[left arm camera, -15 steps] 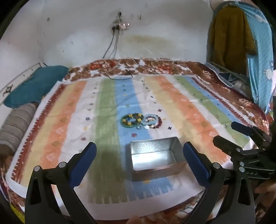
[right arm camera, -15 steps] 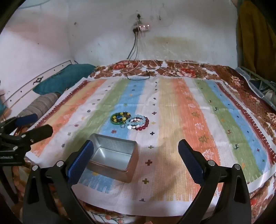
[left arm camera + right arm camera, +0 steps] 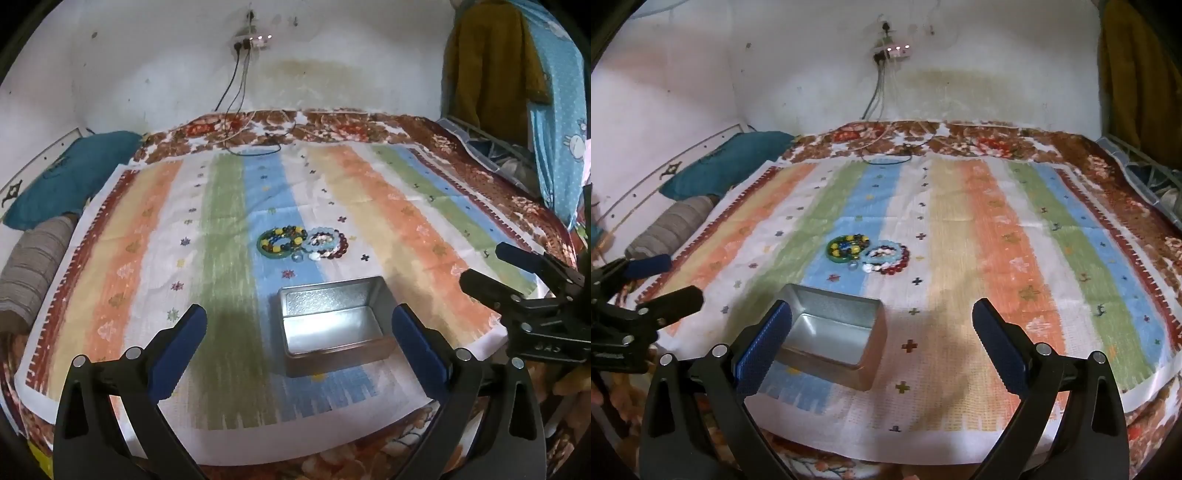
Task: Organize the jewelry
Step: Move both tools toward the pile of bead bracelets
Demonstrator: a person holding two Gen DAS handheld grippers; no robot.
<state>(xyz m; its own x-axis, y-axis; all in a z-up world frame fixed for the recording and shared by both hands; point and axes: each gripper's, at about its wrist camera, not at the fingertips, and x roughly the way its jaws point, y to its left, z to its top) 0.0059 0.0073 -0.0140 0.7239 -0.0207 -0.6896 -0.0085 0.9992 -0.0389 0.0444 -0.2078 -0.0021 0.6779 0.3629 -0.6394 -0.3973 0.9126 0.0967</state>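
An open, empty metal tin (image 3: 332,325) sits on the striped cloth near the front edge; it also shows in the right wrist view (image 3: 831,336). Beyond it lies a pile of jewelry: a green bangle with coloured beads (image 3: 282,240) (image 3: 848,246) and pale blue and dark red bead bracelets (image 3: 327,245) (image 3: 888,258), touching each other. My left gripper (image 3: 299,332) is open and empty, held low in front of the tin. My right gripper (image 3: 882,332) is open and empty, to the right of the tin. Each gripper shows in the other's view (image 3: 517,273) (image 3: 653,284).
The striped cloth (image 3: 388,206) covers a bed with a floral brown blanket (image 3: 332,125). A teal pillow (image 3: 66,181) and a grey striped roll (image 3: 29,266) lie at the left. Cables (image 3: 255,144) trail from a wall socket. Clothes (image 3: 517,85) hang at the right.
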